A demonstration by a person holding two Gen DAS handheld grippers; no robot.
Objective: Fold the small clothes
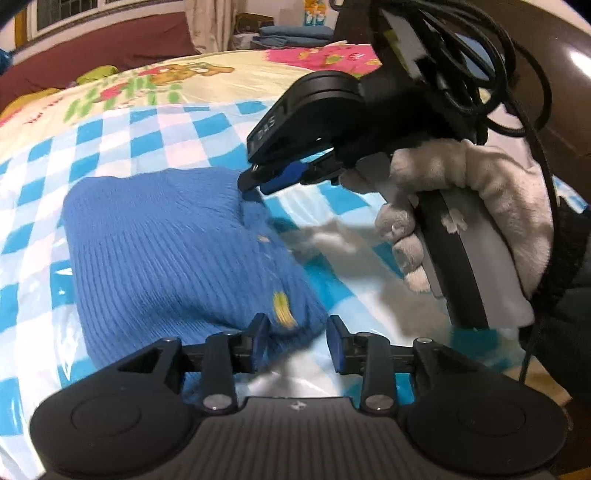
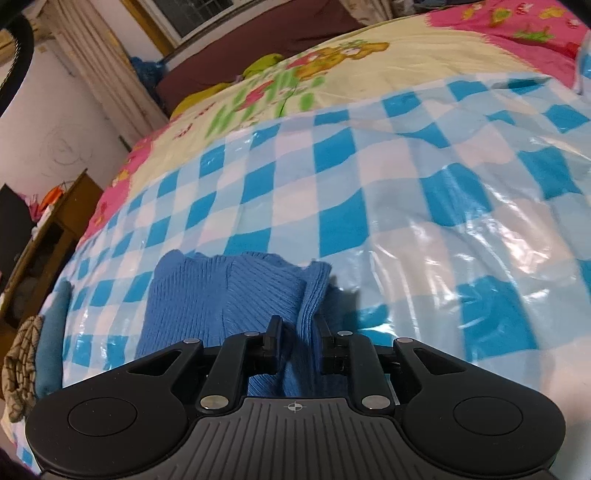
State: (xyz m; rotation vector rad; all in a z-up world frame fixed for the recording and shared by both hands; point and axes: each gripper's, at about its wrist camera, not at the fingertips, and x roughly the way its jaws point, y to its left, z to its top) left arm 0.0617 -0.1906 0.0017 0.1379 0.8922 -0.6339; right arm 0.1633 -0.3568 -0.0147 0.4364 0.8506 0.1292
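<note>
A small blue ribbed knit garment (image 1: 166, 254) lies folded on a blue-and-white checkered plastic sheet (image 1: 122, 136). My left gripper (image 1: 295, 332) is open, its fingers straddling the garment's near corner with a yellow mark. My right gripper (image 1: 258, 182), held by a gloved hand, is at the garment's far right edge. In the right wrist view the right gripper (image 2: 297, 332) has a fold of the blue garment (image 2: 221, 295) between its fingers, pinched near the right finger.
The sheet (image 2: 406, 166) covers a bed with a yellow and pink cartoon quilt (image 2: 369, 62). A wooden cabinet (image 2: 48, 236) stands left of the bed. Folded blue fabric (image 1: 291, 35) lies beyond the bed. Cables (image 1: 480, 55) hang over the right gripper.
</note>
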